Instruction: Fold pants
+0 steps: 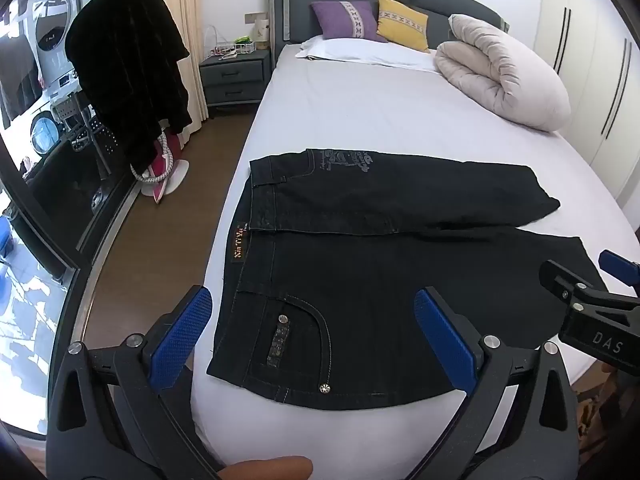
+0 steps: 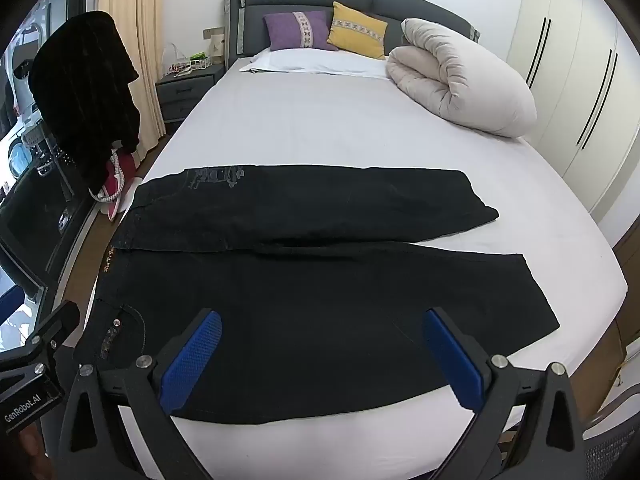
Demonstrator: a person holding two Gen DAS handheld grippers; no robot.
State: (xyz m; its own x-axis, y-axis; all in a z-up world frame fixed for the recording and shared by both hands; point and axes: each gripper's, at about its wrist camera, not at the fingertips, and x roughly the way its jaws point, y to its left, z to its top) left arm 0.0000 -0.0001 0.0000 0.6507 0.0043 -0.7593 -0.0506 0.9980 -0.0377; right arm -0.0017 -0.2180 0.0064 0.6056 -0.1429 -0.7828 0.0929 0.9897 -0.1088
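Note:
Black denim pants (image 1: 360, 248) lie flat on the white bed sheet (image 1: 360, 112), waistband to the left, two short legs running right. They also show in the right wrist view (image 2: 320, 280). My left gripper (image 1: 312, 328) is open, hovering above the near pocket and waistband corner. My right gripper (image 2: 320, 352) is open, hovering above the near leg. The right gripper's body shows at the right edge of the left wrist view (image 1: 592, 308). The left gripper's body shows at the left edge of the right wrist view (image 2: 36, 360). Neither holds anything.
A rolled beige duvet (image 1: 504, 72), a purple pillow (image 1: 344, 20) and a yellow pillow (image 1: 404, 22) lie at the head of the bed. A nightstand (image 1: 234, 76) and a chair draped with dark clothing (image 1: 128, 76) stand left. White wardrobes (image 2: 572, 80) stand right.

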